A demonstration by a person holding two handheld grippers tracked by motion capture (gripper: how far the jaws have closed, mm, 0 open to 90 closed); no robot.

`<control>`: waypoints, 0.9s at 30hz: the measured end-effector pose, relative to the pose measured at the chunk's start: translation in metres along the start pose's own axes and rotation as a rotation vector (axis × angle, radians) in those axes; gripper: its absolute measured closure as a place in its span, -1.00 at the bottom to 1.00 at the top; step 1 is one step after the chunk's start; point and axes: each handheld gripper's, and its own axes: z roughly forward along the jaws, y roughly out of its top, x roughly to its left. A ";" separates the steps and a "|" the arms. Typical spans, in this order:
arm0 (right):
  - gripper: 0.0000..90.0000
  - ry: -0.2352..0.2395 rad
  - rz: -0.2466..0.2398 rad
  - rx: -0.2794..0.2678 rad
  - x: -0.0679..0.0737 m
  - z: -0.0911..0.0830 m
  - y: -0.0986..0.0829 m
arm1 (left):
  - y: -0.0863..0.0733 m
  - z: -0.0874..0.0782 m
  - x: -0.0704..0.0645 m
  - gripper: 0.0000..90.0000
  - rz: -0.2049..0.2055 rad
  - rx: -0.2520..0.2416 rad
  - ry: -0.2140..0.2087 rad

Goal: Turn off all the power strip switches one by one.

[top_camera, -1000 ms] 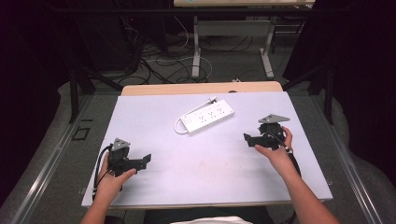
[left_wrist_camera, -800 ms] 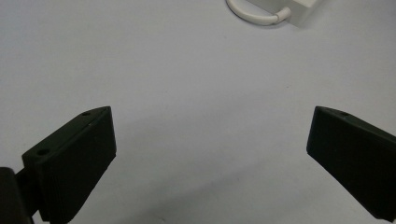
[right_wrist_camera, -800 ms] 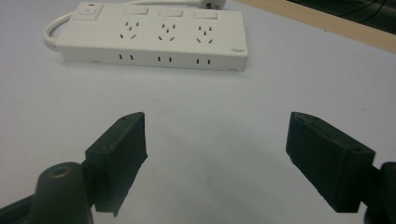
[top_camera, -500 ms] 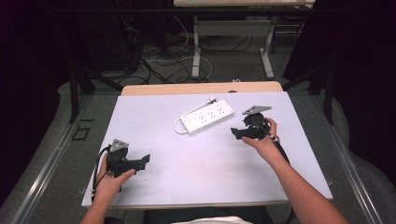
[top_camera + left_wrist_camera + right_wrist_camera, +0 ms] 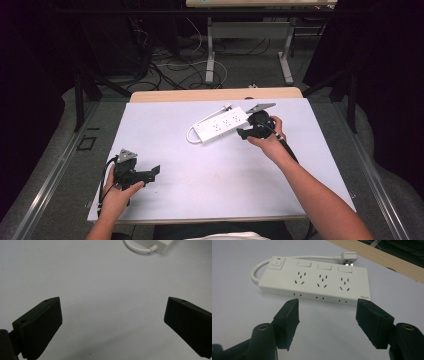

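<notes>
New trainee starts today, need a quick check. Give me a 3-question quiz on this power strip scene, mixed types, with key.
1. True or false: the right gripper has its jaws shut on the power strip.
2. Multiple choice: where does the left gripper sit? A) near the table's front left corner, far from the strip; B) on top of the strip; C) beside the plug.
3. Fill in: the strip has one main switch with a red mark and ___ socket groups on top.

Key: 1 false, the jaws stand open, just short of the strip's long side. 2 A. 3 three.
</notes>
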 end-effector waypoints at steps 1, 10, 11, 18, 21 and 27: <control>-0.23 0.001 0.008 0.004 0.001 0.002 0.003 | 0.000 0.000 0.000 -0.96 -0.007 -0.005 0.001; -0.13 0.025 -0.006 0.010 0.008 0.015 0.022 | 0.000 0.001 0.001 -0.96 -0.006 -0.005 -0.003; -0.12 0.032 0.004 0.014 0.010 0.017 0.024 | 0.000 0.001 0.001 -0.96 -0.006 -0.005 -0.003; -0.06 0.042 0.001 0.031 0.015 0.028 0.036 | 0.000 0.001 0.001 -0.96 -0.005 -0.001 0.002; -0.02 0.048 0.000 0.022 0.016 0.032 0.039 | 0.000 0.000 0.002 -0.96 0.000 0.000 0.000; 0.11 0.081 0.003 0.029 0.017 0.039 0.047 | 0.000 0.001 0.003 -0.96 -0.002 -0.003 0.001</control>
